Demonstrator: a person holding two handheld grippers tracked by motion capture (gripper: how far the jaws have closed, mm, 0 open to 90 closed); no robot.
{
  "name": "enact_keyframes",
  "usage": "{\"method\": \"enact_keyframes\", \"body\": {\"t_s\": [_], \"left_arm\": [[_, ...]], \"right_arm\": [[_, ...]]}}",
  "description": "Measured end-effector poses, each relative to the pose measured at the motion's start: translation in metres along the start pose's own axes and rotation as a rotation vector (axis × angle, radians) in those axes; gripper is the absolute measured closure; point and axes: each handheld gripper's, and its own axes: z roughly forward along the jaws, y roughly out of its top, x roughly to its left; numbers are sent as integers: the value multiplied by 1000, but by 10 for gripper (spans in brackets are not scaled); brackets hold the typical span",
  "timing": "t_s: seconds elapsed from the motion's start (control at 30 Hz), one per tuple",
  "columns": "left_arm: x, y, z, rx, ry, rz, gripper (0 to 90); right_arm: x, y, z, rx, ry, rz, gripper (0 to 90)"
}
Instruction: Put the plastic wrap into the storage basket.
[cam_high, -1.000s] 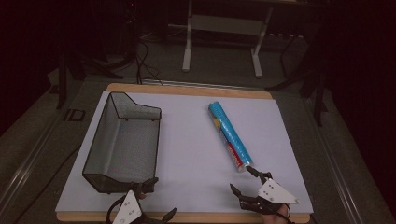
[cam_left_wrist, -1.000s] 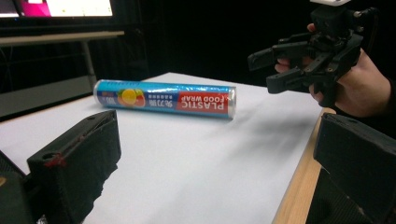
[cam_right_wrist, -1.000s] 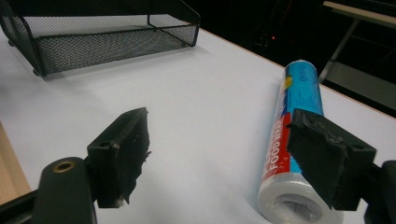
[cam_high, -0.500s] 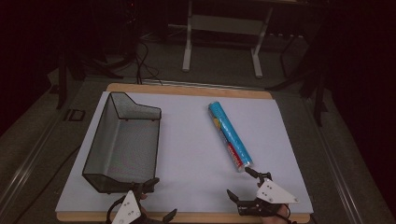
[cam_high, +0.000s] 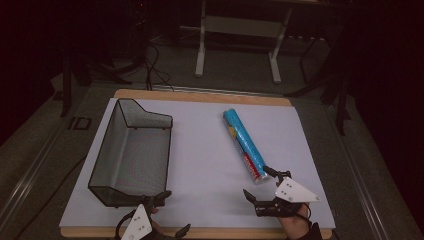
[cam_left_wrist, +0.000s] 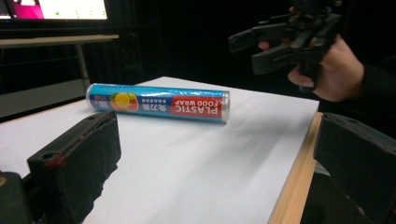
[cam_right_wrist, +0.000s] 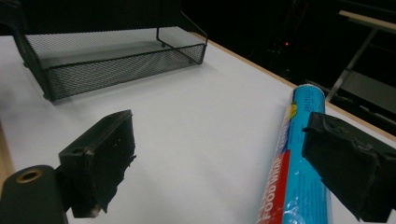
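The roll of food wrap (cam_high: 244, 145) on the right is bright blue, with a red panel near its near end bearing white lettering, a yellow-orange fruit picture and a small white patch toward its far end, and a shiny silver cap at the near tip. The basket (cam_high: 131, 154) on the left is black wire mesh, fine-gridded, with a solid black rim. The table sheet (cam_high: 200, 165) is plain white, edged by a light tan wooden border (cam_high: 200, 95). The right gripper (cam_high: 265, 186) is black with a pale grey three-cornered plate; the left gripper (cam_high: 172, 212) is black with a similar pale plate dotted with small dark marks. The floor (cam_high: 310, 80) beyond is dull grey.
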Motion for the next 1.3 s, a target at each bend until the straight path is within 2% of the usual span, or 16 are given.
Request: {"method": "enact_keyframes", "body": {"t_s": [0.1,0.27,0.43,0.6,0.7,0.8,0.83,0.93,0.97,1.13,1.17,1.23,1.3], "left_arm": [[0,0,0,5,3,3,9],[0,1,-1,-3,11,5,9],[0,1,-1,0,6,5,9],[-1,1,-1,-5,10,8,9],[-1,1,-1,-5,7,7,10],[-2,1,-1,-3,7,27,10],[-2,1,-2,-5,0,26,10],[-2,1,-2,-5,-3,22,10],[-2,1,-2,-6,-6,19,10],[-1,2,-2,-13,-13,8,10],[-1,2,-2,-13,-15,4,10],[-1,2,-2,-13,-15,6,9],[-1,2,-2,-11,-17,8,9]], "right_arm": [[-6,1,6,2,-10,2,93],[-27,0,23,27,-42,9,94],[-44,-1,40,72,-50,26,94],[-57,2,53,88,-58,39,93],[-67,2,63,108,-66,66,92],[-72,3,70,118,-83,98,92],[-76,3,74,132,-72,123,88],[-83,6,88,193,-74,128,88],[-83,6,88,193,-74,128,88],[-92,11,104,302,-52,131,89],[-96,13,112,337,-51,147,90],[-98,14,115,358,-52,151,90],[-103,17,123,379,-54,177,96]]}}
